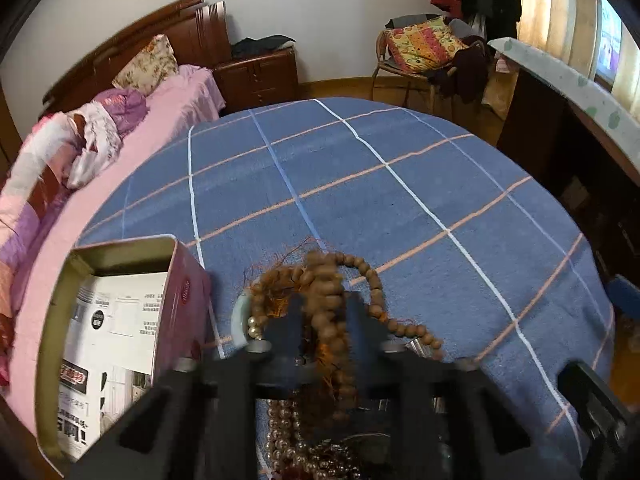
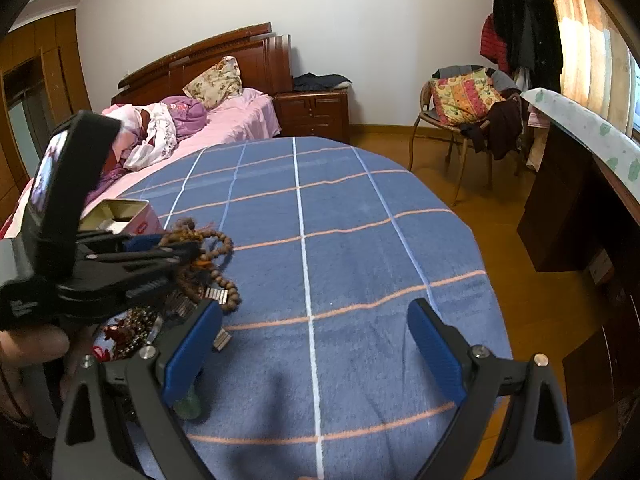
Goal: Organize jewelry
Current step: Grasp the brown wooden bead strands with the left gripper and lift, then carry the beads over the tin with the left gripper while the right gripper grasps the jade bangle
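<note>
Room: a bedroom is shown; a table under a blue checked cloth (image 2: 360,240) fills the middle, with a bed (image 2: 224,120) behind it and a chair (image 2: 460,112) off to the far side
Landmark: an open tin box (image 1: 120,304) is taken as the reference; it sits at the near left of the cloth, and printed paper is seen lying inside it
Jewelry: a heap of it lies just beside the tin on its right; pearl-like beads and darker strings are seen at its near end, too blurred to be sorted out
Wooden bead necklace (image 1: 332,312): it lies on top of the heap, just right of the tin; part of it trails away from the tin across the cloth
Left gripper (image 1: 324,320): its jaws are clenched on a bunch of the wooden beads; how many strands are pinched cannot be told
Right gripper (image 2: 316,356): it is held released and empty, further from the tin than the heap, above bare cloth
Step judged: the necklace is probably meant to be lifted and carried over the tin's rim
Doing it well: the lift is best made slowly, so that tangled threads are not dragged along; the hanging loops should be cleared of the rim before being lowered; the free gripper could be used to gather the trailing end
Risk: neighbouring strings may be snagged and pulled off the cloth
</note>
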{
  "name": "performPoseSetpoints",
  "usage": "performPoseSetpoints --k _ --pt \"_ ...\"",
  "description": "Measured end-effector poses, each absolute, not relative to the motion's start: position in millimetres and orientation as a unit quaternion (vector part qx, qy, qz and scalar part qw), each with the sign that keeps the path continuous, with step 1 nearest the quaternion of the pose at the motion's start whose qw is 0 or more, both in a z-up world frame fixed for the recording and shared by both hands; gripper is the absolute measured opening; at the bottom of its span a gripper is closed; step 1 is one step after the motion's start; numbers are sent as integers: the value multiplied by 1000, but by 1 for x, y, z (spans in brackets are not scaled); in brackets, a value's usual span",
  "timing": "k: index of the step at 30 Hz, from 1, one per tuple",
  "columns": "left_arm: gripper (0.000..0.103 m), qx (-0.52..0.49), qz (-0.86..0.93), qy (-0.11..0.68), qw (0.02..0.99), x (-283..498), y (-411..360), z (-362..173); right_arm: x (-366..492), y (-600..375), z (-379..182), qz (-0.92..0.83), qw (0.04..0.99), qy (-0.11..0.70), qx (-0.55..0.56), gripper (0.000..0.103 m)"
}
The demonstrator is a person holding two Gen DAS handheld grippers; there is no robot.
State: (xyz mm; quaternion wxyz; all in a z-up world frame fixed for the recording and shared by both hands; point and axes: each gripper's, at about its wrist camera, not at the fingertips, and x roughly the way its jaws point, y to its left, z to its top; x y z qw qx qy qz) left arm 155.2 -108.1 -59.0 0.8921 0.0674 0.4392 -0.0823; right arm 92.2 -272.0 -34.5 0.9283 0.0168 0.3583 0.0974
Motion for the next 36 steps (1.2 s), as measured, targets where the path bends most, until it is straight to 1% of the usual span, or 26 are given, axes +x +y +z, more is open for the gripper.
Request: performPoseSetpoints --k 2,4,9,12,14,17,25,28,36 --pt "12 59 -90 423 900 149 -103 -47 98 -272 -36 106 925 364 22 82" --pt "12 52 -93 408 907 142 -99 -33 100 -269 -36 115 922 370 25 75" --pt "12 22 -98 357 929 116 -77 11 91 -256 -36 147 916 372 16 74" --pt "12 5 -96 326 940 100 -66 34 83 -244 -32 172 912 373 6 64" --pt "12 -6 -98 313 945 90 -60 45 79 -235 -29 189 910 370 -1 56" --pt "12 -15 -94 295 951 76 -51 56 78 -226 -30 202 907 370 -15 49" --pt "12 -28 -72 294 953 64 -24 49 93 -207 -44 196 899 387 -62 48" --pt "12 -35 -62 297 952 65 -16 43 100 -201 -45 203 894 394 -65 46" --pt "12 -41 -52 297 953 69 -5 36 141 -187 -35 202 889 409 -48 46"
